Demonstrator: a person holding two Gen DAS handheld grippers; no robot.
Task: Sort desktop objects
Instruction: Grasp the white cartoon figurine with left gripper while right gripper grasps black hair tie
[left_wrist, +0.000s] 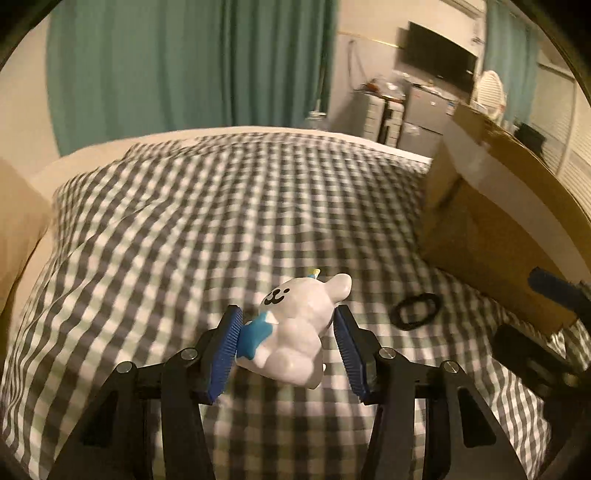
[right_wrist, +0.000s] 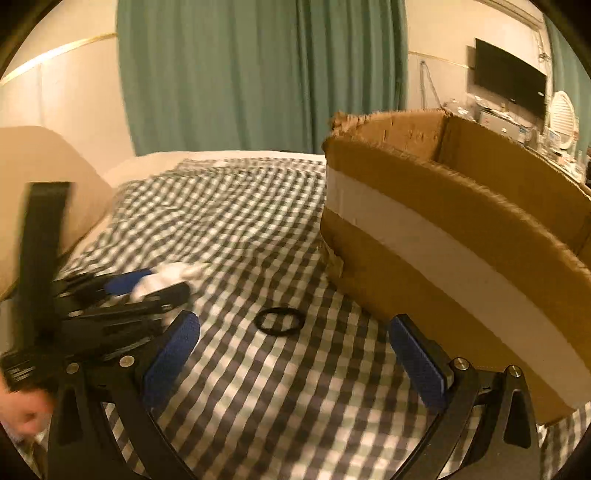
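Note:
A white glossy animal figurine (left_wrist: 295, 325) with a blue star on its side lies tilted between the blue pads of my left gripper (left_wrist: 287, 319), which is shut on it just above the checked cloth. The right wrist view shows that same left gripper (right_wrist: 147, 284) from the side, with the white figurine (right_wrist: 166, 278) in it. A black hair tie (right_wrist: 279, 332) lies flat on the cloth, just ahead of my right gripper (right_wrist: 293, 325). Its jaws stand wide open with nothing held. The hair tie (left_wrist: 396, 314) also shows to the right of the figurine.
A large open cardboard box (right_wrist: 443, 221) with a white tape band stands on the right, close to my right finger. The grey-and-white checked cloth (left_wrist: 221, 221) covers the bed. A beige pillow (right_wrist: 37, 184) lies far left. Green curtains hang behind.

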